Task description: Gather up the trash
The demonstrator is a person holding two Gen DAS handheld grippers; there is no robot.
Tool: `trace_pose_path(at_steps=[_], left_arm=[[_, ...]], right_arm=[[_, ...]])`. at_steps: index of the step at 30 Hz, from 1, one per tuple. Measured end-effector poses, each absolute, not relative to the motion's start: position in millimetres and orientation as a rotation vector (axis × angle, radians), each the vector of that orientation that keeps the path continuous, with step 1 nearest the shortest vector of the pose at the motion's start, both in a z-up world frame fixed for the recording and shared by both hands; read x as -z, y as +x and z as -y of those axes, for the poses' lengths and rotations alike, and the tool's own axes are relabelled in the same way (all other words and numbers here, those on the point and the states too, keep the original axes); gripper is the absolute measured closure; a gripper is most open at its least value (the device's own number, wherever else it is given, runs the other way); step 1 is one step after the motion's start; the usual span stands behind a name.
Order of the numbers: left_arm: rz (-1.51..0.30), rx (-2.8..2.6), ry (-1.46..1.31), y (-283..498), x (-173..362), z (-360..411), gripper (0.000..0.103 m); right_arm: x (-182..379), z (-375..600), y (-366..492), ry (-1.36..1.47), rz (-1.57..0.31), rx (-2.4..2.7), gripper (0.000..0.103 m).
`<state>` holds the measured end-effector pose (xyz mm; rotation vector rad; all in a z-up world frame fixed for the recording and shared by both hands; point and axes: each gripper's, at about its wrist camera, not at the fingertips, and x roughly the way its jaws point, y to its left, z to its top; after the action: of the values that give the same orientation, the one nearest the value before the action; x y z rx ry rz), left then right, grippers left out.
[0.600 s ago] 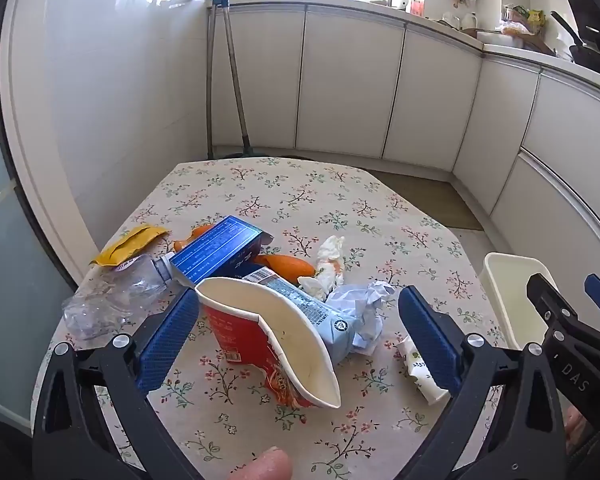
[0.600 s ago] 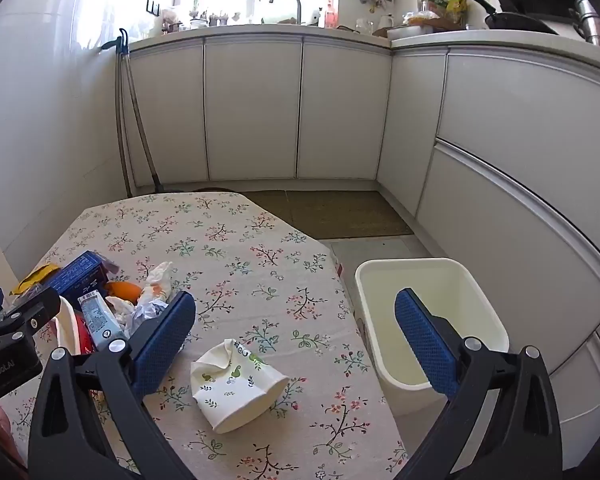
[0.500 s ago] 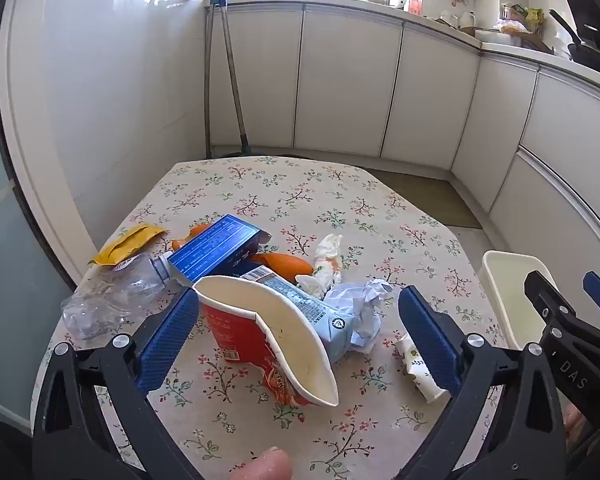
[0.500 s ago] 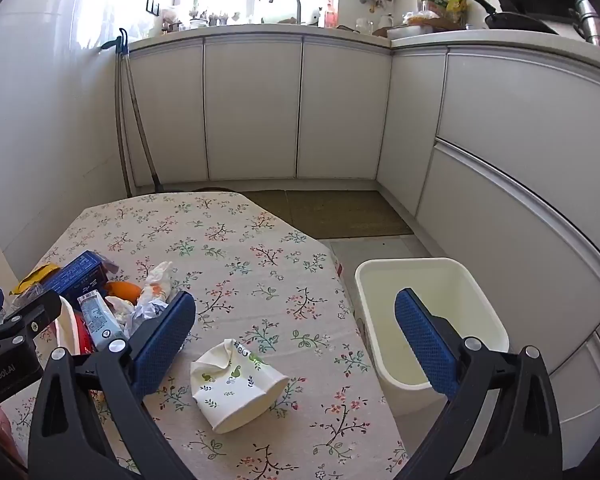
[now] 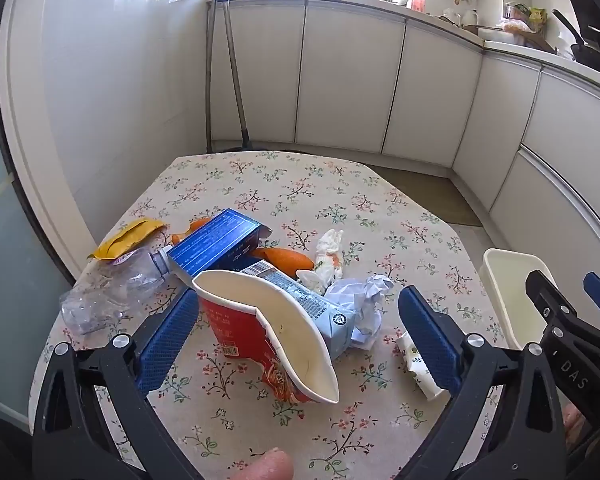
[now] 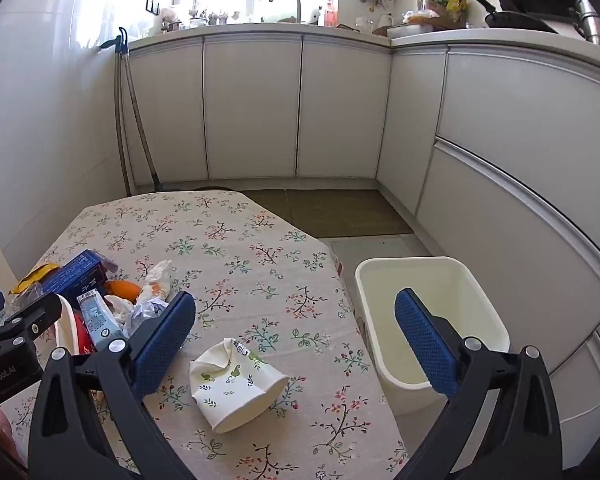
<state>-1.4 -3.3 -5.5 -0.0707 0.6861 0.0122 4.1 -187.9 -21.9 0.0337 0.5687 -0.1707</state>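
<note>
A pile of trash lies on the floral table (image 5: 300, 188): a crushed red noodle cup (image 5: 268, 332), a blue box (image 5: 216, 246), a light-blue carton (image 5: 312, 308), crumpled paper (image 5: 364, 300), an orange peel (image 5: 288, 258), a clear bottle (image 5: 108, 292) and a yellow wrapper (image 5: 126, 236). My left gripper (image 5: 296, 340) is open and empty, with the noodle cup between its fingers. My right gripper (image 6: 296, 340) is open and empty above a crushed white paper cup (image 6: 236, 384). A cream bin (image 6: 428, 320) stands on the floor right of the table.
White kitchen cabinets (image 6: 340, 108) run along the back and right. A mop (image 5: 228, 72) leans in the left corner. A brown mat (image 6: 332, 212) lies on the floor beyond the table. The white wall (image 5: 100, 100) is close on the left.
Both views have barely shifted. The left gripper has drifted very slightly. Both grippers stay open and nothing on the table has moved.
</note>
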Motion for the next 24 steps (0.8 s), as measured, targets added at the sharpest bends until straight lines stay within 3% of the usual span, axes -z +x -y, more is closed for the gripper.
trace_pose_path(at_steps=[24], left_arm=[[-0.714, -0.019, -0.081, 0.6, 11.5, 4.6, 0.007]], right_arm=[[23.4, 188.0, 2.9, 0.028, -0.577, 0.166, 0.006]])
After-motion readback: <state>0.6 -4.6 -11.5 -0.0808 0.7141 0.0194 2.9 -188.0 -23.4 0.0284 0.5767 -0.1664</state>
